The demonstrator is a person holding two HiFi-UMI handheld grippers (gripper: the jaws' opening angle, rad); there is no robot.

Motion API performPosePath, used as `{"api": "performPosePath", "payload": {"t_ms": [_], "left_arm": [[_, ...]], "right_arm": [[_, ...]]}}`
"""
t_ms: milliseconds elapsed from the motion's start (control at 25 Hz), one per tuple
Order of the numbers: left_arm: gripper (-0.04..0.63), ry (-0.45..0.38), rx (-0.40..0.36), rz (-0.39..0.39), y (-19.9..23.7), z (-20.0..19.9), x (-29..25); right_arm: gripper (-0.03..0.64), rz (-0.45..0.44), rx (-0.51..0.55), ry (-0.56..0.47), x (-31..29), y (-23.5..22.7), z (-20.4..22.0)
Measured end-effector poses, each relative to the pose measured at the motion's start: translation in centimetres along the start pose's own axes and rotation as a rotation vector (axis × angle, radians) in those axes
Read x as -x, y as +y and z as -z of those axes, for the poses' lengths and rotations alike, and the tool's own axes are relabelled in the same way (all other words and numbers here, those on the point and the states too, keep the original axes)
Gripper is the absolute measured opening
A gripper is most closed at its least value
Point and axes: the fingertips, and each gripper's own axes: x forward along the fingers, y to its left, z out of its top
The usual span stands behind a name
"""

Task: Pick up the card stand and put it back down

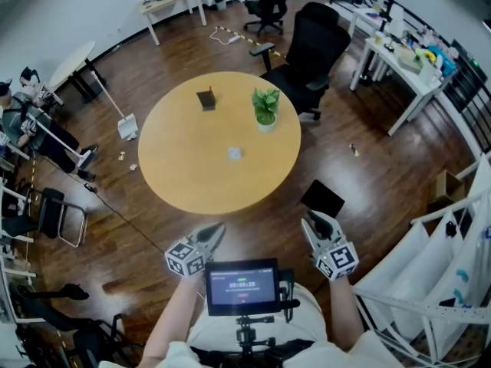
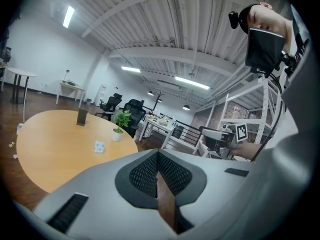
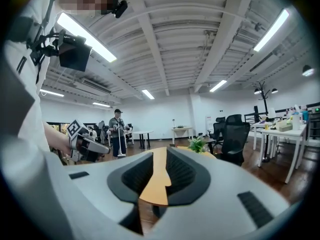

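Note:
The card stand [image 1: 206, 99] is a small dark upright block at the far left of the round wooden table [image 1: 192, 175]; the left gripper view shows the card stand [image 2: 82, 116] far off. Both grippers hang short of the table's near edge, close to the person's body. My left gripper [image 1: 217, 228] has its jaws together, with only a thin slit between the pads [image 2: 145, 174]. My right gripper [image 1: 309, 219] is partly open, and the table top shows through the gap in the right gripper view [image 3: 159, 159]. Neither holds anything.
A potted plant [image 1: 265, 107] and a small white object [image 1: 235, 153] also sit on the table. A black office chair [image 1: 311, 48] stands behind it, and a dark flat panel [image 1: 322, 198] lies by its near right edge. White desks [image 1: 399, 67] and a white rack [image 1: 437, 282] are at the right.

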Motion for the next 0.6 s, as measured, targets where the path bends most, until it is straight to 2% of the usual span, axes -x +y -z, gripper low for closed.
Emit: {"api": "performPosePath", "payload": {"t_ms": [120,360,600], "left_arm": [[0.0,0.037,0.017,0.004,1.6,0.8,1.7],[0.0,0.039,0.037,0.008,6.2,-0.2,6.0],[0.0,0.151,0.083,-0.045,13.7,5.3,9.3]], "right_arm": [[0.094,0.015,0.007,-0.002,-1.8,1.6,-0.1],[0.094,0.022,0.001,-0.023,-6.6,6.0,-1.0],[0.094,0.027,-0.09,0.01,-11.9,8.7,2.6]]}}
